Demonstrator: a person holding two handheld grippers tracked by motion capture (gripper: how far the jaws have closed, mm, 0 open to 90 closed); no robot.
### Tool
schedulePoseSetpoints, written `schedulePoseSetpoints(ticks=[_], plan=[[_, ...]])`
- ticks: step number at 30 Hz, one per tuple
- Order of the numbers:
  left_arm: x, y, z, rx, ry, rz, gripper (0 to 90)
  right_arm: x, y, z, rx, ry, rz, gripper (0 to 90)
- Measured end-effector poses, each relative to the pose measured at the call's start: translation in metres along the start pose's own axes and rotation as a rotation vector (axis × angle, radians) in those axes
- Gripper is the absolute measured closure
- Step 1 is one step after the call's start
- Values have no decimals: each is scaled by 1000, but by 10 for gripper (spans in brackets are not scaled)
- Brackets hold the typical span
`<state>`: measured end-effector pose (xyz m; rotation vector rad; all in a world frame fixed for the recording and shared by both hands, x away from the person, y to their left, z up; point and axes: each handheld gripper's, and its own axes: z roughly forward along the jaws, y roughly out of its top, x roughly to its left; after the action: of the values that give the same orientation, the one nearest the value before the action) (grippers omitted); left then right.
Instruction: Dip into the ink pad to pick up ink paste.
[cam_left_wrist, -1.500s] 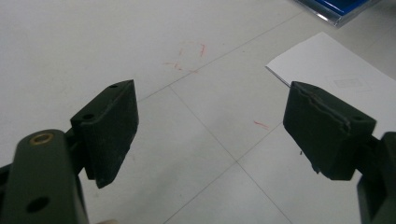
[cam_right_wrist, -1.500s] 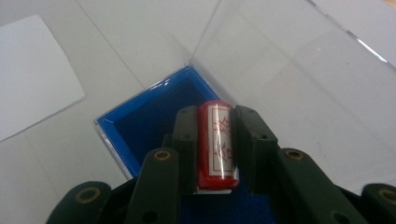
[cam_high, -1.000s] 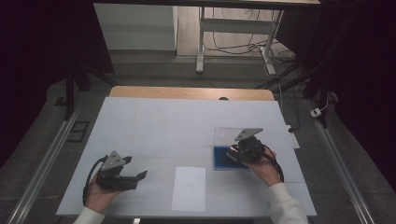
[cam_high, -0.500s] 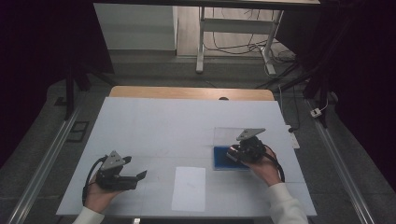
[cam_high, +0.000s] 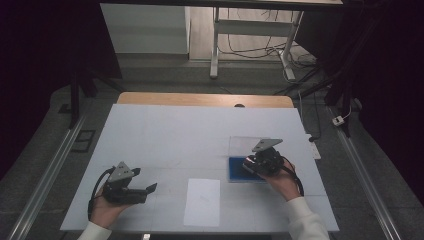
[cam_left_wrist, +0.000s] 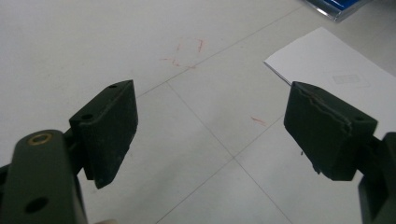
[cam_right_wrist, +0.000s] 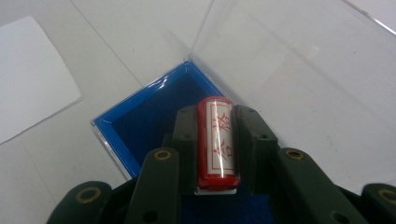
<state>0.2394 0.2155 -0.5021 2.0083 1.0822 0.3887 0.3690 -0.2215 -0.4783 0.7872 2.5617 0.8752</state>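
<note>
My right gripper (cam_right_wrist: 215, 122) is shut on a red stamp (cam_right_wrist: 216, 140) with a white label of red characters. It holds the stamp over a blue ink pad (cam_right_wrist: 154, 112) in a clear case whose lid (cam_right_wrist: 289, 70) stands open behind. In the high view this right gripper (cam_high: 250, 164) sits over the blue pad (cam_high: 235, 170) at the table's right. A white sheet of paper (cam_high: 202, 202) lies near the front edge. My left gripper (cam_high: 150, 189) rests at the front left, its jaws open with nothing between them, and its own view has the left gripper (cam_left_wrist: 210, 126) above bare table beside the paper (cam_left_wrist: 336, 79).
The white table top (cam_high: 170, 135) carries faint grid lines and small red marks (cam_left_wrist: 187, 51). A wooden strip (cam_high: 200, 99) edges its far side. Table legs and cables (cam_high: 250, 45) stand on the floor beyond. A white power strip (cam_high: 340, 120) lies right of the table.
</note>
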Motion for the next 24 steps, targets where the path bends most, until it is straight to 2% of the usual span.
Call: schedulePoseSetpoints(ticks=[3, 4, 5, 6, 10, 16, 24], plan=[[2, -2, -1, 3, 3, -3, 178, -1, 4, -5, 7, 3, -3, 707], [2, -2, -1, 0, 5, -6, 178, -1, 4, -8, -6, -2, 1, 707], [3, -2, -2, -2, 3, -6, 178, -4, 6, -16, -84, 27, 59, 708], [3, -2, -2, -4, 4, -8, 178, -4, 6, -16, -84, 27, 59, 708], [3, -2, 0, 2, 3, -5, 178, -1, 13, -29, -101, 25, 32, 707], [3, -2, -2, -2, 5, -6, 178, 4, 18, -34, -119, 34, 15, 707], [4, -3, -2, -2, 5, -10, 178, 5, 18, -38, -134, -8, -1, 707]])
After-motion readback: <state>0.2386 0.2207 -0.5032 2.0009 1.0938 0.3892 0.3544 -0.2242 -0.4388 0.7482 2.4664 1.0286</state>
